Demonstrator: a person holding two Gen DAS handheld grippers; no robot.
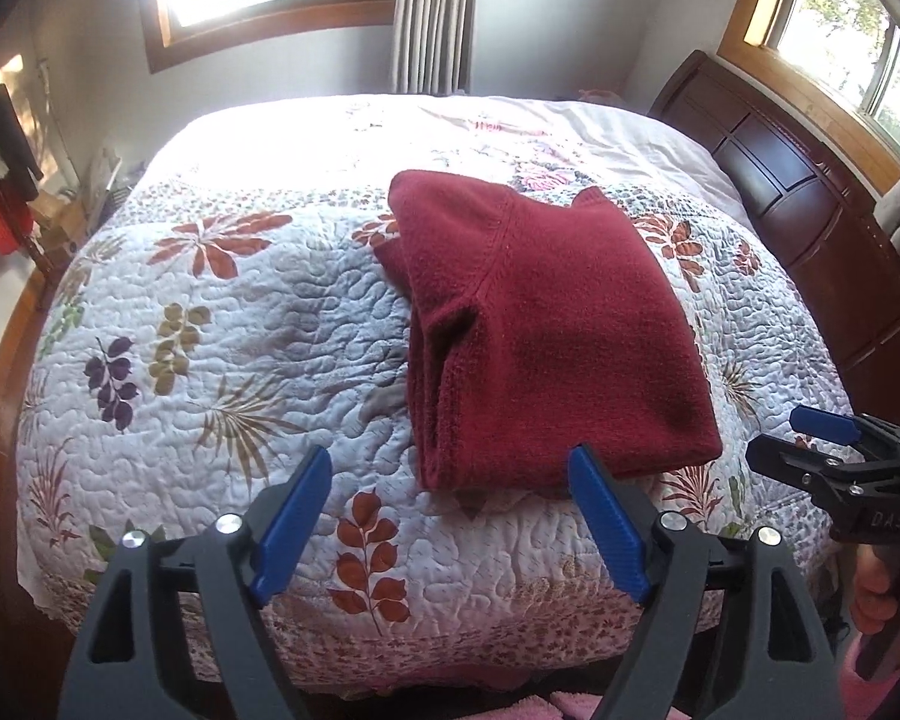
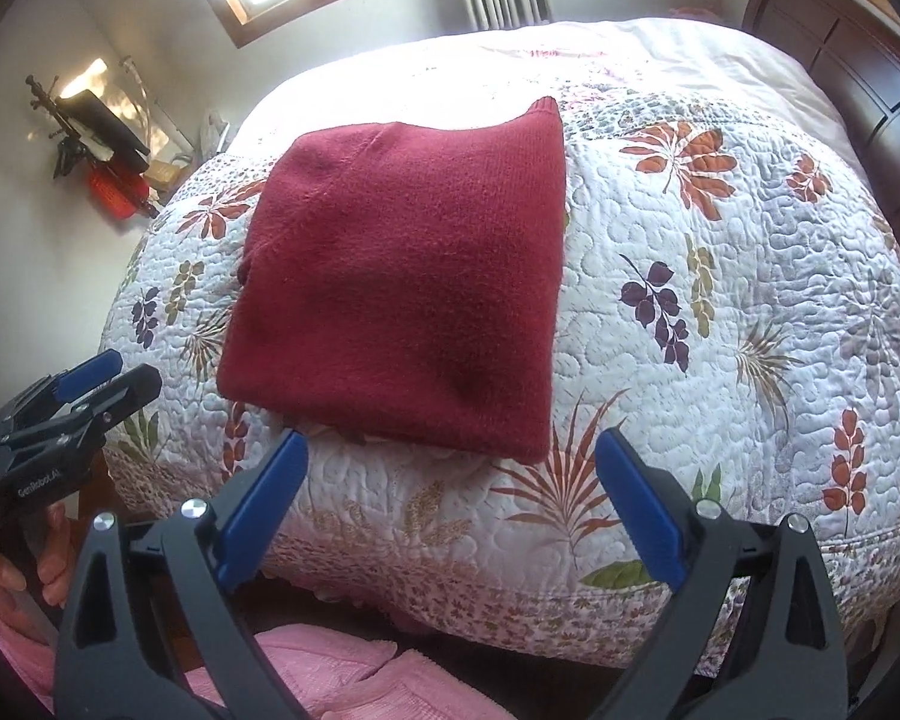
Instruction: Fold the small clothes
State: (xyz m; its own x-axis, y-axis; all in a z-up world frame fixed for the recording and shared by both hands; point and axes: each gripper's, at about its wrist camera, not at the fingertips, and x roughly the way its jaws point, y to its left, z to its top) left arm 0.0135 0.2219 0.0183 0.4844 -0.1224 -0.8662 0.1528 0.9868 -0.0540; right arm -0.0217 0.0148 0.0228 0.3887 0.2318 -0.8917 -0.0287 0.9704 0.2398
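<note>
Red sweater (image 1: 546, 330) lies folded on the bed quilt (image 1: 210, 312), centre frame, long axis running away from camera. Left gripper (image 1: 450, 516) and right gripper (image 2: 450, 504) both spread wide, empty, just short of its near hem. Left slightly closer.

Left claw (image 2: 84, 384) cut off by frame edge; shelf clutter (image 1: 6, 180) too blurry.
</note>
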